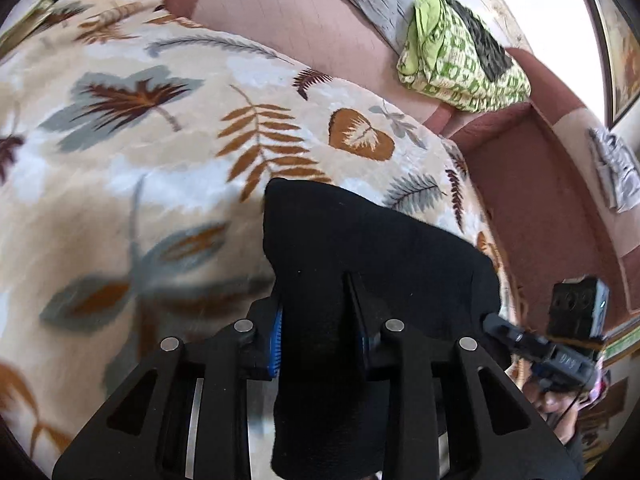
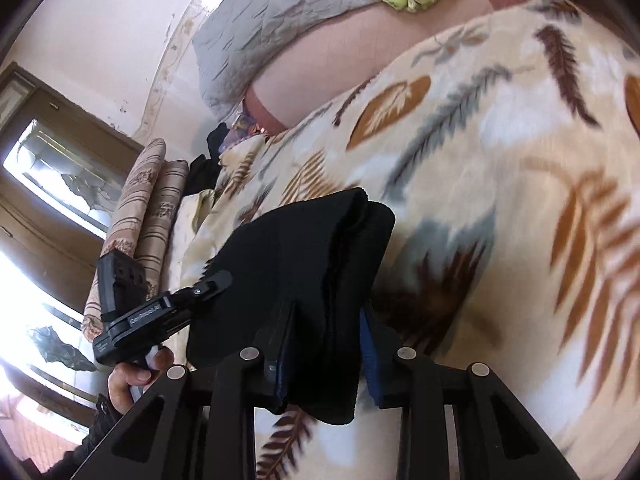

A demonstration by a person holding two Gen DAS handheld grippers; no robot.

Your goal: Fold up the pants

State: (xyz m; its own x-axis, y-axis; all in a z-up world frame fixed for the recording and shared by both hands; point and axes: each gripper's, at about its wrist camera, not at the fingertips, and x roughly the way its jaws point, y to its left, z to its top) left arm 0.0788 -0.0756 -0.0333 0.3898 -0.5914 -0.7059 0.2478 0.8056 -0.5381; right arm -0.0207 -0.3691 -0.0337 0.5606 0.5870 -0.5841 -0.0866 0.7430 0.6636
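The black pants point(image 1: 360, 248) hang bunched between both grippers above a cream leaf-print blanket point(image 1: 140, 152). My left gripper point(image 1: 320, 320) is shut on one edge of the pants, with cloth draped over its fingers. My right gripper point(image 2: 328, 320) is shut on the other edge of the pants point(image 2: 304, 256). The right gripper also shows at the right edge of the left wrist view point(image 1: 496, 322), and the left gripper at the left of the right wrist view point(image 2: 218, 280). The fingertips are hidden in the cloth.
The blanket point(image 2: 500, 160) covers a bed with a pink sheet point(image 1: 300, 12). A green patterned cloth point(image 1: 452, 52) and a grey quilt point(image 2: 272, 24) lie at the far side. Striped cushions point(image 2: 148, 216) stand by a window at left.
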